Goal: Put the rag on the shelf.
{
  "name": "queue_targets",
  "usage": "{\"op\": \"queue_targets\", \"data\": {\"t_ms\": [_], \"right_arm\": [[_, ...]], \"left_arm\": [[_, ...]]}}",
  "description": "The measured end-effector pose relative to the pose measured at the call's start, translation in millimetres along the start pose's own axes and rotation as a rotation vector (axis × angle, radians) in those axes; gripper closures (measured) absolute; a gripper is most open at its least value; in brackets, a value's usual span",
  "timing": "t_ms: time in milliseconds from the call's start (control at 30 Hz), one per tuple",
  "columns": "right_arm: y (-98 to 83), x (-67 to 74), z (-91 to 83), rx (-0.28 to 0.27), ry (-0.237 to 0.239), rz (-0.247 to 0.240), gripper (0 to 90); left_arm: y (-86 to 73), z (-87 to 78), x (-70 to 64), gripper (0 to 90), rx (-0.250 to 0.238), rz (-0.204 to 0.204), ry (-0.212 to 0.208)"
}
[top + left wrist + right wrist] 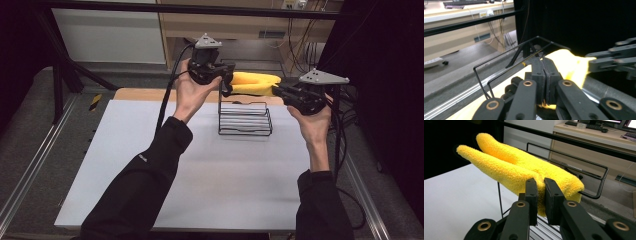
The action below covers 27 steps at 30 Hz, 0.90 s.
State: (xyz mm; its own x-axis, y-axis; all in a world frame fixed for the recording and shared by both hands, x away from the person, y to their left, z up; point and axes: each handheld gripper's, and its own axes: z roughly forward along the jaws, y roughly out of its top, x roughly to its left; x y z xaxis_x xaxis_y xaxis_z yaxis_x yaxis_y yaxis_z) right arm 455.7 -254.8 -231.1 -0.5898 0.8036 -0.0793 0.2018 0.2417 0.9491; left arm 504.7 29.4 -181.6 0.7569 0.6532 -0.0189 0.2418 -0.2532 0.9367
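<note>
Both forearms in black sleeves reach up from the near edge of the white table top (200,170), hands raised above its far half. The left hand (192,92) is bent back at the wrist, palm toward the person, holding the left gripper (226,80) high with its jaws pointing right; the right hand (312,120) comes up more upright and aims the right gripper (276,91) leftward, so the two tools face each other across a yellow terry cloth (255,82). The cloth is stretched between them, held in the air over the back bars of a black wire rack (245,120) that stands on the far middle of the table. In the left gripper view the left gripper (544,66) has its jaws pressed together on one end of the cloth (570,66), with the rack's bent top bars (506,56) just beyond. In the right gripper view the right gripper (541,182) pinches a fold at the other end of the cloth (509,163), jaws nearly closed on it; the cloth runs away in two soft lobes over the rack's upper bar (579,162).
</note>
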Motion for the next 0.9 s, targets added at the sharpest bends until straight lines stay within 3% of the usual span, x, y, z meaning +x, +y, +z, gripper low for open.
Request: {"op": "queue_targets", "data": {"t_ms": [200,333,567,700,767,867,900], "right_arm": [[-3.5,-0.9,-1.8,0.009,0.004,-0.006,80.9],[-7.2,-0.4,-2.5,0.009,0.005,-0.002,77.1],[-3.3,4.4,-9.1,-0.021,0.014,-0.002,59.1],[3.1,7.7,-9.1,-0.037,0.014,0.011,58.6],[4.1,8.1,-6.3,-0.032,0.022,0.015,67.0],[-1.3,5.7,0.7,0.013,0.043,0.064,87.0],[-4.7,5.0,3.1,0.037,0.044,0.072,90.0]], "left_arm": [[-12.2,12.0,-6.3,89.7,0.077,0.026,-0.044],[-22.6,13.8,-6.4,89.8,0.105,0.039,-0.050],[-33.0,16.0,-5.8,89.9,0.108,0.047,-0.056],[-39.3,18.6,-6.1,89.9,0.118,0.055,-0.057],[-42.9,20.0,-6.0,90.0,0.124,0.062,-0.057],[-49.3,21.9,-5.7,89.9,0.126,0.061,-0.063],[-51.4,22.3,-5.4,89.9,0.126,0.066,-0.062]]}}
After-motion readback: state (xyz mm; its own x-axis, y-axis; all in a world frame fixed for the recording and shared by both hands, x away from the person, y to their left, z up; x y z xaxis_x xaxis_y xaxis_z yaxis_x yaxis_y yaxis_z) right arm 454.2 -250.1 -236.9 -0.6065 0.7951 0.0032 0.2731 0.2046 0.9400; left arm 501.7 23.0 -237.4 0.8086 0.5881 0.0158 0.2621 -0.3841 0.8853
